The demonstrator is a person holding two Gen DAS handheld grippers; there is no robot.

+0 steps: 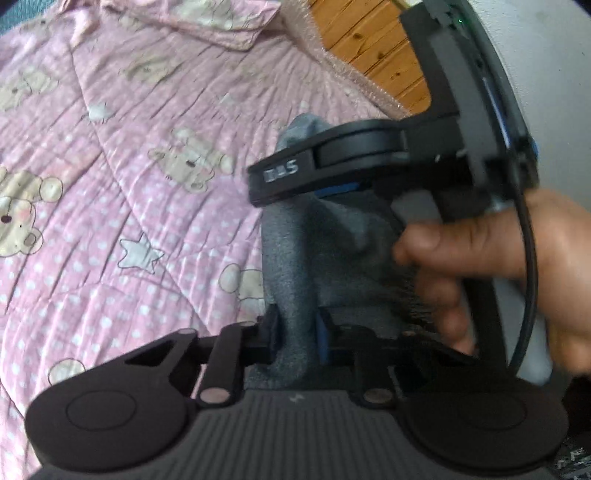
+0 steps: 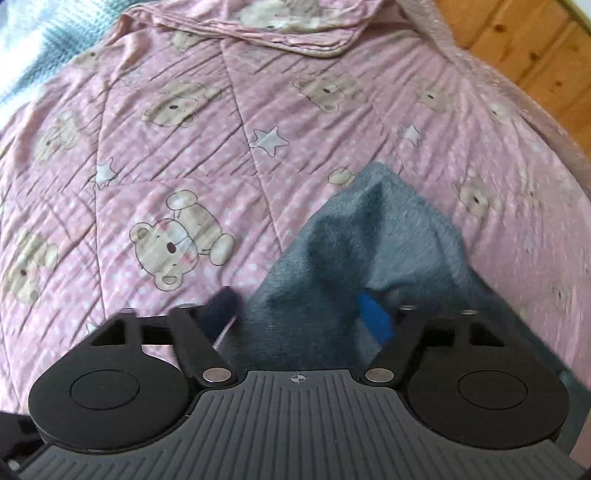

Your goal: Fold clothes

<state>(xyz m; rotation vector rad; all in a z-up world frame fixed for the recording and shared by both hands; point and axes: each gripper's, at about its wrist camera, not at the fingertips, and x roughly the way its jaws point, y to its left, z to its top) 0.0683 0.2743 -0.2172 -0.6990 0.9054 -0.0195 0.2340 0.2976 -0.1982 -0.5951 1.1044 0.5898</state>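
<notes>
A grey fleece garment (image 1: 314, 240) hangs bunched above the pink quilt. My left gripper (image 1: 295, 332) is shut on a fold of it, the cloth pinched between its pads. The right gripper's body (image 1: 332, 166) shows in the left wrist view just above, held by a hand (image 1: 498, 258). In the right wrist view the grey garment (image 2: 369, 236) fills the space between the fingers. My right gripper (image 2: 299, 314) has its fingers apart, with the cloth lying between them; the blue pad (image 2: 376, 317) shows beside the cloth.
A pink quilt with bears and stars (image 2: 184, 147) covers the bed. Its folded-back corner (image 2: 288, 29) lies at the far end. A wooden floor (image 1: 388, 48) shows past the bed's right edge. A blue-white knitted blanket (image 2: 22, 55) lies far left.
</notes>
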